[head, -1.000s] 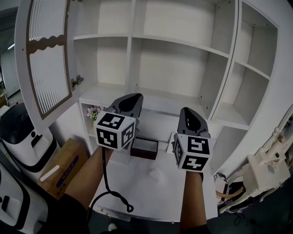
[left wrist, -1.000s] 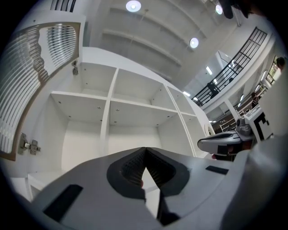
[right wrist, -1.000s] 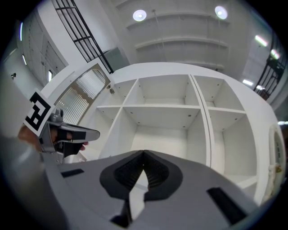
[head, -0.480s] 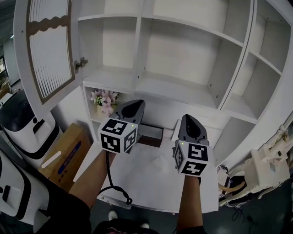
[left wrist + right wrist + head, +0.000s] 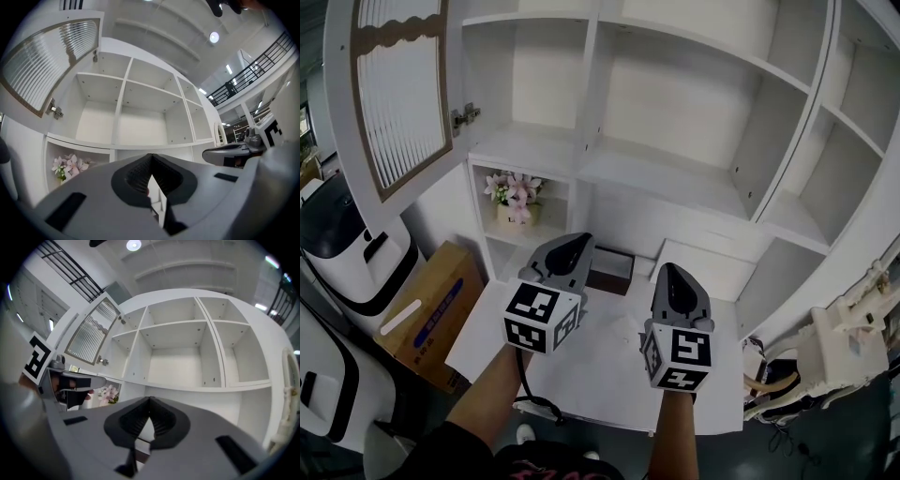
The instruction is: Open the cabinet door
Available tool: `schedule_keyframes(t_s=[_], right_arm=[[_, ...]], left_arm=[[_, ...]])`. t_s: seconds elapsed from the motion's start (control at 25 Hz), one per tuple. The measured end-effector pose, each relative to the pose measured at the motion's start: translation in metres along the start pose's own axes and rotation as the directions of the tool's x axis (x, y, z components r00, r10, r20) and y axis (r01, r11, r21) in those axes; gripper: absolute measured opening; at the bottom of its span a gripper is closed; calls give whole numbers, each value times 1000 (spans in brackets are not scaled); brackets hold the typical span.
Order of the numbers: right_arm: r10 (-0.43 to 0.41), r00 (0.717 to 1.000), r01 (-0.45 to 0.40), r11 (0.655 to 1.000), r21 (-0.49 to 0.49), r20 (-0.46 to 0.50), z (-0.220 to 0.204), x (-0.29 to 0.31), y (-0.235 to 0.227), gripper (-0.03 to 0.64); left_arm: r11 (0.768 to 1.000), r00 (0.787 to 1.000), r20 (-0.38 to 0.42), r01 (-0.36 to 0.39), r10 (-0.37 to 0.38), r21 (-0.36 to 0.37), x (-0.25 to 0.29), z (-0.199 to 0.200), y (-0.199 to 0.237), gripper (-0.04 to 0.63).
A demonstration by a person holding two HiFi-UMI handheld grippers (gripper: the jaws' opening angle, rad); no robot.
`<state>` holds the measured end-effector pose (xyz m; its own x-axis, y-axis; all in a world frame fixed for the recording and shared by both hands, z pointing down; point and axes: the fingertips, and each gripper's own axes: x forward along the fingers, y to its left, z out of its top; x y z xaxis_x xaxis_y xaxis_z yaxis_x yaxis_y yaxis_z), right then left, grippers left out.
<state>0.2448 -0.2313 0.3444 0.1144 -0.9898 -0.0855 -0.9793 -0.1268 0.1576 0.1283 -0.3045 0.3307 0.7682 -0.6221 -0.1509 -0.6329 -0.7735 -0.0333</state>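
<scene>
Both my tools have dropped toward the desk (image 5: 605, 375). The left tool (image 5: 568, 250) and right tool (image 5: 667, 274) are closed on nothing. The cabinet door (image 5: 398, 103) already hangs open at upper left, well above the nearer left tool.

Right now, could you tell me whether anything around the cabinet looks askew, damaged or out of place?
Nothing stands out. The cabinet door hangs open at the upper left, the shelves are bare, and the flowers sit upright in a lower cubby. The left claw and right claw are shut and empty.
</scene>
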Motion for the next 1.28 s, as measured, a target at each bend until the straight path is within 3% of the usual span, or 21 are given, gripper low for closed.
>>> schedule_keyframes(t_s=[0.28, 0.48, 1.28], right_arm=[[-1, 1000, 1, 1000, -20, 0, -15, -19, 13, 20], [10, 1000, -10, 1000, -3, -7, -25, -19, 17, 20], [29, 999, -29, 999, 16, -21, -33, -16, 26, 20]], left_arm=[[997, 999, -10, -32, 31, -67, -32, -26, -5, 8], [995, 996, -36, -81, 79, -52, -38, -39, 8, 8], [994, 995, -18, -95, 94, -46, -44, -34, 11, 9]])
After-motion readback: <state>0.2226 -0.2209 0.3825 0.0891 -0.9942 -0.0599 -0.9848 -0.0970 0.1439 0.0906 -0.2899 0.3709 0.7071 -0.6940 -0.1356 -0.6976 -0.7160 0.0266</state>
